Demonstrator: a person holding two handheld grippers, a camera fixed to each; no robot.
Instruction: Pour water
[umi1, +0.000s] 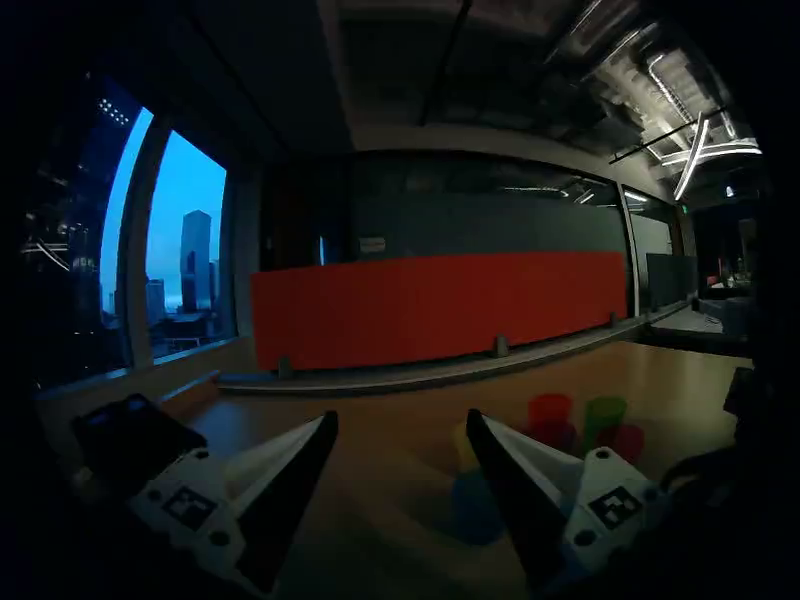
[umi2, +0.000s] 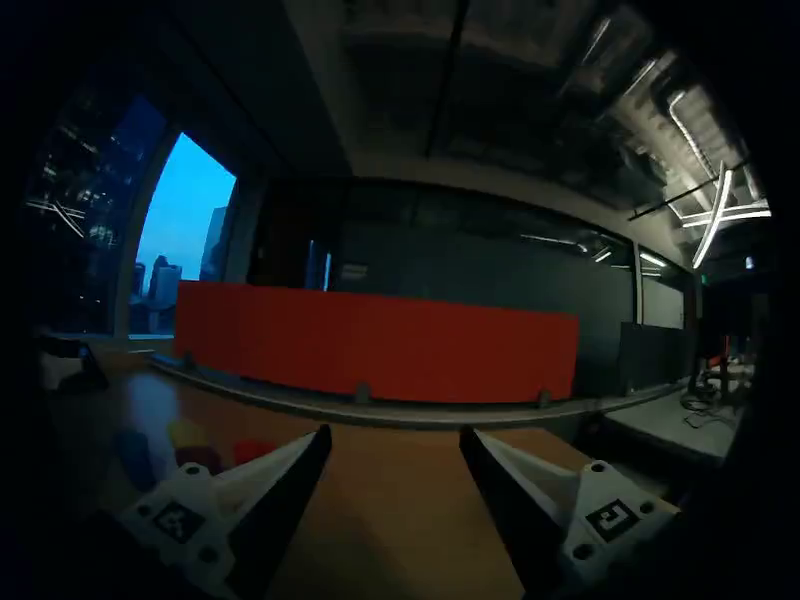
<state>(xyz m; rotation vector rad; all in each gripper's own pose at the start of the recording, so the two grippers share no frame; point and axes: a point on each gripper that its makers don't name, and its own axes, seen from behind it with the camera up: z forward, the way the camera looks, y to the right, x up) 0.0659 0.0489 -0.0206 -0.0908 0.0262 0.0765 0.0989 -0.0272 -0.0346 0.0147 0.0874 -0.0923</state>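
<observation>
The room is dim. In the left gripper view my left gripper (umi1: 402, 425) stands open over a wooden table (umi1: 400, 470), nothing between its fingers. Just beyond its right finger (umi1: 520, 480) stand several plastic cups: a red cup (umi1: 549, 414), a green cup (umi1: 604, 412), a yellow cup (umi1: 463, 445) and a blue cup (umi1: 475, 505), partly hidden by that finger. In the right gripper view my right gripper (umi2: 395, 440) is open and empty above the table (umi2: 400, 510). To its left I see a blue cup (umi2: 135, 455), a yellow cup (umi2: 186, 433) and a red cup (umi2: 250, 450).
An orange-red divider panel (umi1: 440, 305) runs along the table's far edge. A dark device (umi1: 130, 435) lies at the left by the window (umi1: 185, 255). A white object (umi2: 65, 365) sits at the far left of the table. A second desk (umi2: 680, 420) stands to the right.
</observation>
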